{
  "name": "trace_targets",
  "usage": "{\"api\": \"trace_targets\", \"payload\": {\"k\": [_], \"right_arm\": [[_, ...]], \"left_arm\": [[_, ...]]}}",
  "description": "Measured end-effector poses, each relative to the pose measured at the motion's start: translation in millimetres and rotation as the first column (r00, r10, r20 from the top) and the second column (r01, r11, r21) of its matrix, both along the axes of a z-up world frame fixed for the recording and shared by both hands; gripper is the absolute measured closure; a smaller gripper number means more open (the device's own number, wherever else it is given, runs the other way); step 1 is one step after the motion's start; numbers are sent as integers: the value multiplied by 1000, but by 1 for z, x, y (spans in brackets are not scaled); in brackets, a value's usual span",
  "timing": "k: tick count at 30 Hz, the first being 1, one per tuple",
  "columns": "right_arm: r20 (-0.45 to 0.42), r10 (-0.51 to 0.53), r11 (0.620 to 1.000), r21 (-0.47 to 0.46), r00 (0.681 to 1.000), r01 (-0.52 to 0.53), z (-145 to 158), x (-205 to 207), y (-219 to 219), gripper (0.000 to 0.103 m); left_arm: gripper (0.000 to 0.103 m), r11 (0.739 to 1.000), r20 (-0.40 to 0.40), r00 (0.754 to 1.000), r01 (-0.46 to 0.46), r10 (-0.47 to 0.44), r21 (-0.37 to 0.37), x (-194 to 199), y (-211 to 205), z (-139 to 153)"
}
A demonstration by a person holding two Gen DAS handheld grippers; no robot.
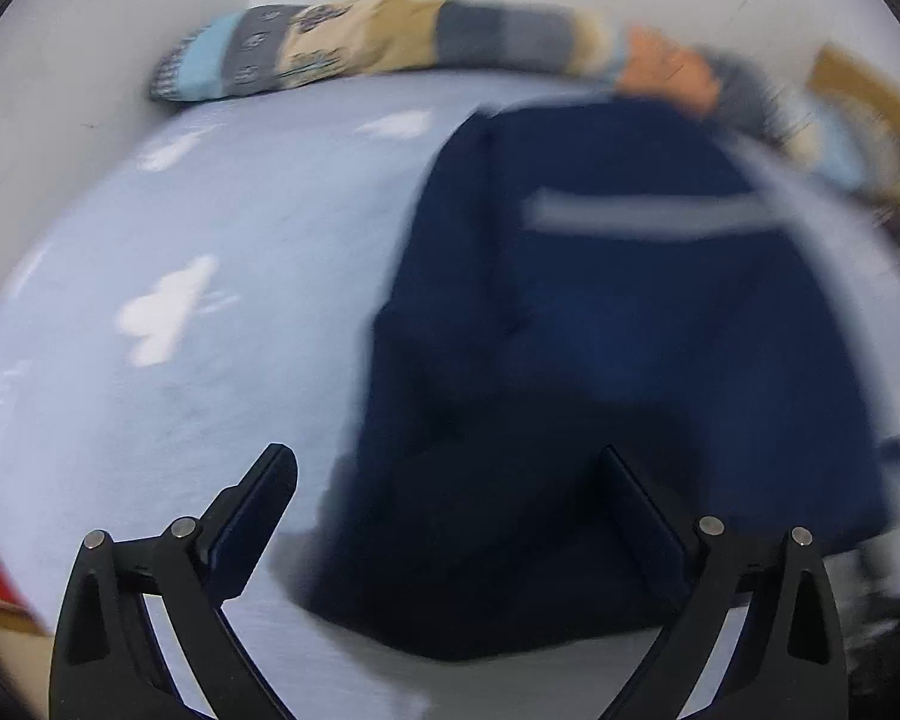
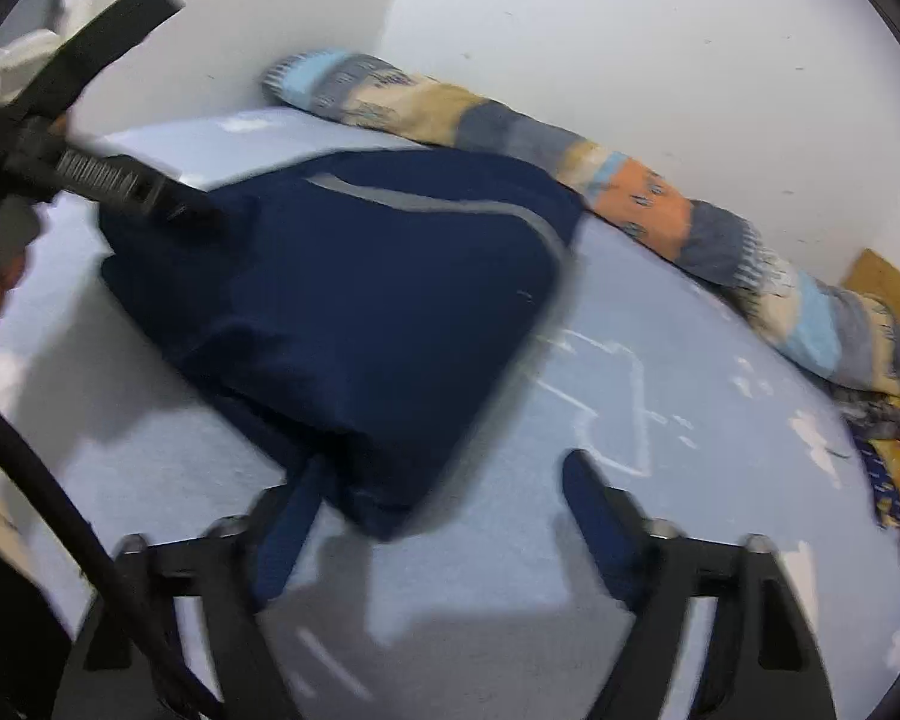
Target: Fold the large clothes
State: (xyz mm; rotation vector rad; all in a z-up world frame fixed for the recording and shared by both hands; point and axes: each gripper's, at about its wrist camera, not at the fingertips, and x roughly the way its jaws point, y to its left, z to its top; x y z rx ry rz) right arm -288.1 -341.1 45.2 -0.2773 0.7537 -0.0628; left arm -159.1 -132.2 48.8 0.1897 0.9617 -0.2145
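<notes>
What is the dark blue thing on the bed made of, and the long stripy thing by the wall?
Navy garment: looks like soft matte cloth, since it sags in folds; its grey stripe may be reflective tape. Striped bolster: seemingly printed woven fabric over stuffing, rounded and plump.

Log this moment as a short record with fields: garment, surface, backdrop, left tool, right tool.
garment: navy garment with a grey stripe, folded into a compact bundle
surface: light blue bedsheet with white marks
backdrop: patterned blanket roll along the white wall
left tool: open, above the garment's near end
right tool: open, the garment's near corner between its fingers, not pinched
</notes>
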Motion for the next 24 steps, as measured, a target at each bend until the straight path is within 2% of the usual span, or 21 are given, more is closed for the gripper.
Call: {"api": "trace_targets", "payload": {"k": [3, 4, 6, 7, 8, 10, 12, 15, 16, 18, 20, 21, 22, 24], "right_arm": [[-31, -72, 995, 68, 997, 73, -4, 2, -24, 29], [-60, -92, 987, 126, 994, 99, -10, 3, -35, 28], [-139, -130, 956, 245, 982, 161, -22, 6, -55, 24], [-171, -146, 926, 323, 974, 196, -26, 7, -66, 23], [-181, -149, 911, 358, 972, 206, -25, 6, -71, 23], [-183, -132, 908, 373, 974, 193, -19, 3, -72, 23], [-188, -105, 889, 421, 977, 177, -11, -4, -75, 23], [-130, -97, 853, 500, 987, 150, 15, -18, -86, 23], [-110, -99, 844, 517, 989, 142, 21, -20, -89, 23], [-53, -106, 818, 564, 993, 117, 35, -18, -95, 23], [-25, -78, 812, 579, 997, 78, 46, -4, -94, 34], [-30, -60, 810, 582, 998, 66, 49, 6, -92, 51], [-36, -36, 802, 596, 999, 51, 53, 21, -91, 58], [-31, -36, 801, 597, 999, 47, 59, 45, -91, 58]], "left_arm": [[1, 994, -83, 996, -51, 43, -95, 7, 18, -7], [1, 992, -99, 994, -57, 46, -111, 8, 21, -9], [0, 995, -91, 995, -52, 44, -87, 5, 20, -10], [0, 996, -81, 996, -49, 43, -75, 4, 20, -8], [0, 996, -71, 996, -53, 48, -66, 3, 20, -5], [0, 997, -63, 997, -52, 49, -54, -1, 23, 5], [0, 997, -5, 999, -50, 50, -58, -7, 26, 23], [0, 991, 145, 989, -23, 42, -130, -24, 33, 65], [0, 984, 199, 979, -10, 46, -175, -28, 35, 78], [0, 974, 225, 973, 5, 47, -225, -27, 32, 85], [0, 958, 213, 977, 35, 27, -284, -20, 22, 82], [0, 951, 195, 981, 55, 5, -303, -14, 14, 78], [0, 947, 186, 982, 69, -10, -313, -8, 7, 74], [0, 949, 174, 985, 72, -18, -308, 2, -5, 64]]}}
